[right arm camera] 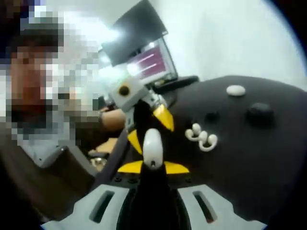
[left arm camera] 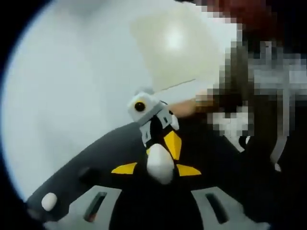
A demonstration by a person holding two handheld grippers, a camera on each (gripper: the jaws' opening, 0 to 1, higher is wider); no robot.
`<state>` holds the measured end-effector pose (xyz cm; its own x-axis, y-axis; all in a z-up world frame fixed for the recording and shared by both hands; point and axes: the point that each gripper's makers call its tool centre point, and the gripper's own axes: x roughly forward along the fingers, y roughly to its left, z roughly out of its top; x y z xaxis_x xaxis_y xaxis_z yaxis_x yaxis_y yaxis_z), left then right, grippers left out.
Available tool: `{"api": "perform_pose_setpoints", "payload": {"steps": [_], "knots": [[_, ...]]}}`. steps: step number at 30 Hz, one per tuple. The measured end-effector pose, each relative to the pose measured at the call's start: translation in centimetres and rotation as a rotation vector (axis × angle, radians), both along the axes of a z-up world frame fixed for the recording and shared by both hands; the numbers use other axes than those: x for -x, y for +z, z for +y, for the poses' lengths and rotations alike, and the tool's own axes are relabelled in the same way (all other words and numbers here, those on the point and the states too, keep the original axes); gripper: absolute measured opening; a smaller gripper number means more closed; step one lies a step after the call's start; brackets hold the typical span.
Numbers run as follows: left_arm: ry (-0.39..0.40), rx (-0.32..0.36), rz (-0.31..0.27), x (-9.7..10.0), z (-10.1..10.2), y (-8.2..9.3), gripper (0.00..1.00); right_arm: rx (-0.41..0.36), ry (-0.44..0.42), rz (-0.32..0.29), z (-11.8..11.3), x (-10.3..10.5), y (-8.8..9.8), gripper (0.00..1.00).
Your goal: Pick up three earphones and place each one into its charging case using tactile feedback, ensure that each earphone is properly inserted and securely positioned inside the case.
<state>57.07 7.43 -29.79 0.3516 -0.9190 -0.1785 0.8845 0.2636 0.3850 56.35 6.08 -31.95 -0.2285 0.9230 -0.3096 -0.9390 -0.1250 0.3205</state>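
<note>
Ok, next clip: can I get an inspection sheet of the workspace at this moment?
Surface: dark mat.
Job's things: white case at both grippers' tips; three earphones clustered loose on the mat.
Clutter: white oval and dark lumps on the mat.
Grippers: right gripper and left gripper meet at the case; grip unclear.
Cables: nothing seen.
Surroundings: lit laptop; person beside the mat.
</note>
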Motion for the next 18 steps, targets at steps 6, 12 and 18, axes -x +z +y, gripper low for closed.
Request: {"api": "perform_pose_setpoints", "payload": {"steps": [6,12,18], "knots": [[0.007,-0.018,-0.066,-0.1,-0.1,0.1,0.3,0.006,-0.011,0.049,0.1,-0.1,0.1,0.17],[0.035,-0.025,-0.062,-0.8,-0.3,-0.1,0.31,0.035,-0.092,0.238,0.3,-1.5,0.4,0.17],[0.058,-0.025,0.006,-1.4,-0.6,-0.6,0.27,0.047,-0.104,0.223,0.3,-1.4,0.4,0.17]]}}
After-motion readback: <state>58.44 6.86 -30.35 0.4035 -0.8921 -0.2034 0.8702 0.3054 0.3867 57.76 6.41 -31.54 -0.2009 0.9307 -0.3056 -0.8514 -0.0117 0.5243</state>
